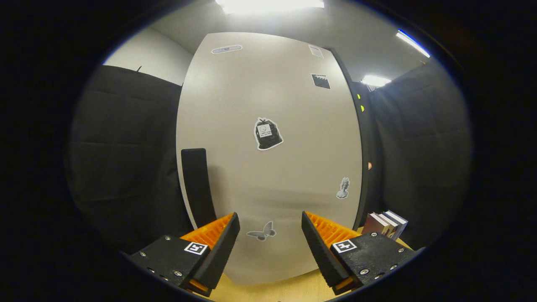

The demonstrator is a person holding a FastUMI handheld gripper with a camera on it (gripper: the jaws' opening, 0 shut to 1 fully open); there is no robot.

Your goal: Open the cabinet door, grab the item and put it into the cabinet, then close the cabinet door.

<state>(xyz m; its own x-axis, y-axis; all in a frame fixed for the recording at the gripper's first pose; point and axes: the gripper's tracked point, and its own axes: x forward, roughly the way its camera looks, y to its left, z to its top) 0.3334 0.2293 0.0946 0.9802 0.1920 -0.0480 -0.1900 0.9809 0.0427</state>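
No legible txt: stickers on cabinet door (268, 167) too small/blurred; hand-held gripper (270, 228) markers, fingers apart, just patterns.

Wooden tabletop (289, 289), ceiling lights (268, 5), white wall (151, 54) behind the booth

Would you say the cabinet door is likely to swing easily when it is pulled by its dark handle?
Probably yes, if hinged opposite the handle. The cabinet door looks like a flat, rigid panel, so it should swing stiffly rather than flex. Its smooth face seems slippery, so the handle is the better hold. The gripper is open, short of it.
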